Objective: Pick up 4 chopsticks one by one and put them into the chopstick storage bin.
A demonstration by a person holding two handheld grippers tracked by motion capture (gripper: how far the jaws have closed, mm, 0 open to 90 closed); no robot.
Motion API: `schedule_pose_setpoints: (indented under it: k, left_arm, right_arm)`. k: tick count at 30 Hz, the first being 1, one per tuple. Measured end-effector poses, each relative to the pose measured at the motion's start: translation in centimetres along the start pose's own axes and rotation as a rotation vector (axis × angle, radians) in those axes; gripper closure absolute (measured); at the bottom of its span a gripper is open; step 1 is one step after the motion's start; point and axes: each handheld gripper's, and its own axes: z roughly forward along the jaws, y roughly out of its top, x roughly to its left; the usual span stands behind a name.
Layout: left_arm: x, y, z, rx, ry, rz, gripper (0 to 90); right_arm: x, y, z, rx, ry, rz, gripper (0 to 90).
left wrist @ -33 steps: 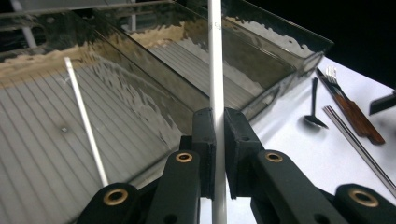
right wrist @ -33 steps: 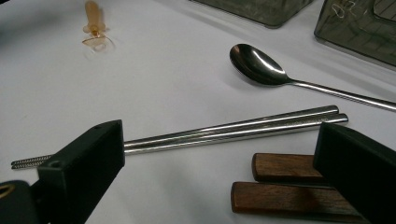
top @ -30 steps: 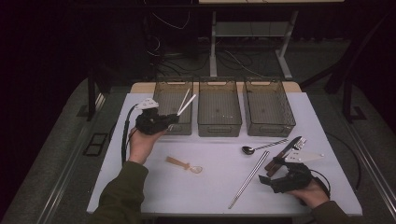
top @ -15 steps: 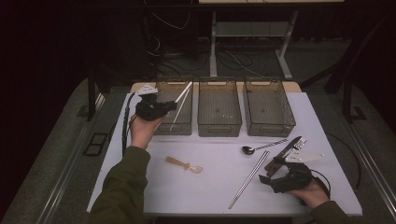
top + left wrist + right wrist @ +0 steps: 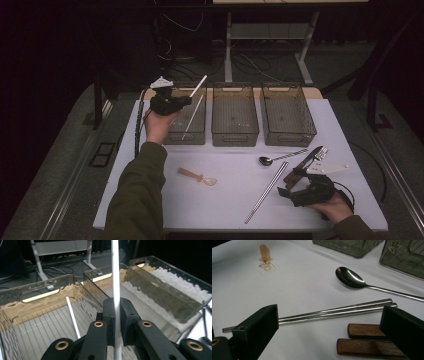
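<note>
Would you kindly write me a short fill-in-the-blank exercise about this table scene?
1. The left tongs are shut on a white ____.
2. A second white stick lies in the ____ of the three bins.
3. The right tongs stand ____ above the metal chopsticks.
4. The handles beside the chopsticks are made of ____.

Missing words: stick; leftmost; open; wood

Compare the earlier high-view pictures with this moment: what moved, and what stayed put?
The left tool, shut on a white chopstick, moved away from the person and a little up, to the left bin, where another white chopstick already lies. Nothing was grasped or released. The right tool stayed open near the metal chopsticks; spoon and other cutlery kept their places.
</note>
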Motion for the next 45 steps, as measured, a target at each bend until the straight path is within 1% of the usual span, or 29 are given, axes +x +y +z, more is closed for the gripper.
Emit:
schedule_pose_setpoints:
  k: [3,4,7,9,13,16,18,22,25,27,29,30,33,35,37,39,41,44,45]
  left_arm:
    - [0.2,0.3,0.8,0.008,0.009,0.007,83.3]
    - [0.3,0.3,1.0,0.006,0.007,0.002,83.2]
    - [0.6,0.4,1.8,0.005,0.011,0.003,83.3]
    - [0.8,0.5,2.3,0.017,0.020,0.015,83.2]
    - [1.1,0.6,2.8,0.018,0.035,0.029,83.3]
    - [1.9,0.6,3.2,0.011,0.057,0.019,83.2]
    - [2.3,0.4,3.4,0.000,0.069,0.004,83.3]
    - [3.2,0.0,3.4,-0.001,0.090,-0.023,83.2]
    - [3.8,-0.3,3.2,0.013,0.103,-0.032,83.2]
    - [4.1,-0.5,3.2,0.015,0.098,-0.044,83.1]
    - [4.2,-0.6,3.2,0.013,0.098,-0.052,83.1]
    - [4.3,-0.8,3.3,0.019,0.098,-0.061,83.1]
    - [4.4,-1.2,3.5,0.035,0.114,-0.066,83.0]
    - [4.5,-1.4,3.5,0.038,0.114,-0.087,82.9]
    - [4.5,-1.4,3.6,0.040,0.118,-0.082,82.9]
    - [4.5,-1.4,3.7,0.047,0.120,-0.090,82.3]
    - [4.4,-1.5,3.8,0.050,0.124,-0.091,77.1]
    - [4.3,-1.4,3.9,0.053,0.131,-0.082,70.6]
    - [4.2,-1.4,3.8,0.053,0.127,-0.081,70.3]
  right_arm:
    - [0.0,0.0,-0.1,-0.002,0.003,-0.001,2.3]
    - [0.0,0.0,-0.1,-0.003,0.002,-0.001,2.3]
    - [0.0,0.0,-0.2,-0.006,0.003,0.003,2.3]
    - [0.0,0.0,-0.2,-0.007,0.004,0.003,2.3]
    - [0.0,0.0,-0.2,-0.007,0.006,0.005,2.3]
    - [-0.1,0.0,-0.2,-0.006,0.005,0.006,2.3]
    - [-0.1,0.0,-0.2,-0.007,0.006,0.006,2.3]
    - [-0.1,0.0,-0.1,-0.007,0.007,0.008,2.3]
    - [-0.1,0.0,-0.1,-0.006,0.009,0.009,2.3]
    - [-0.2,0.0,-0.1,-0.006,0.011,0.008,2.3]
    - [-0.2,0.0,-0.1,-0.005,0.011,0.010,2.3]
    - [-0.2,0.0,-0.1,-0.005,0.011,0.011,2.3]
    - [-0.2,0.0,-0.1,-0.006,0.009,0.012,2.3]
    - [-0.2,0.0,-0.1,-0.005,0.009,0.011,2.3]
    - [-0.2,0.0,-0.1,-0.006,0.009,0.013,2.3]
    - [-0.2,0.0,-0.1,-0.007,0.010,0.013,2.3]
    - [-0.2,0.0,-0.1,-0.007,0.010,0.012,2.3]
    - [-0.2,0.0,-0.2,-0.008,0.009,0.012,2.3]
    - [-0.2,0.0,-0.2,-0.007,0.009,0.013,2.3]
